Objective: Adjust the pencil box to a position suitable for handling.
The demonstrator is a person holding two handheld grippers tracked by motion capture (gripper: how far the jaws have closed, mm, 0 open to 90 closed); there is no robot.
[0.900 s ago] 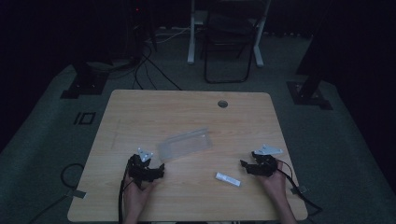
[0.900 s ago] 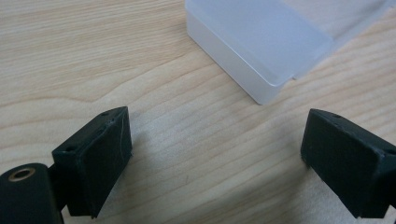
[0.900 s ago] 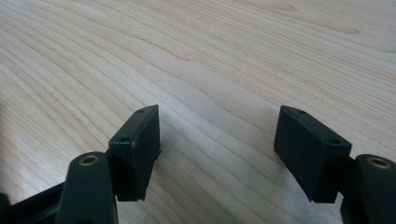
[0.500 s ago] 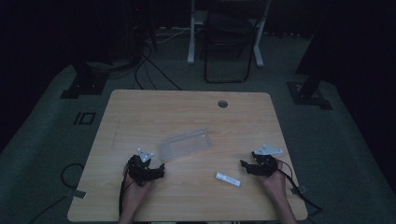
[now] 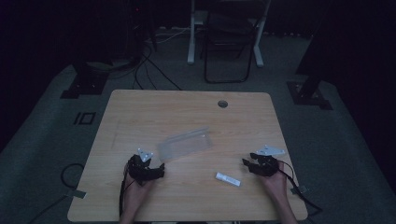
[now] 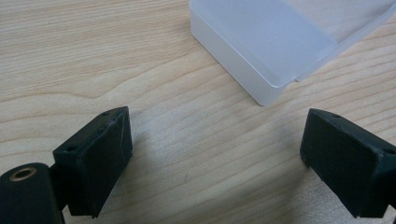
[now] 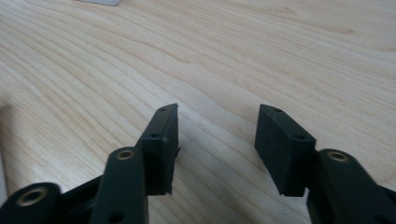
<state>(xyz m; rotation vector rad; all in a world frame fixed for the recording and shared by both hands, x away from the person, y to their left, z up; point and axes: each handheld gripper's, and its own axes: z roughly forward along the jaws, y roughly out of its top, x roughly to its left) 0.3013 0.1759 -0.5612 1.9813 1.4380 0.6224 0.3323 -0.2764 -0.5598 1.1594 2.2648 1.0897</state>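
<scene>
Two things lie within reach on the pale wooden table: a clear, shallow rectangular plastic box near the middle, and a small white stick-shaped object nearer the front edge. The left gripper, jaws wide apart and empty, faces the box's corner; probably best to square up before closing. The right gripper rests half open over bare wood.

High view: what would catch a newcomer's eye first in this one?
The clear plastic box near the middle of the wooden table, lying just ahead of the left gripper, whose jaws stand wide apart. Next, the small white tube lying alone near the front edge, between the left gripper and the right gripper, which is also open and holds nothing.
</scene>
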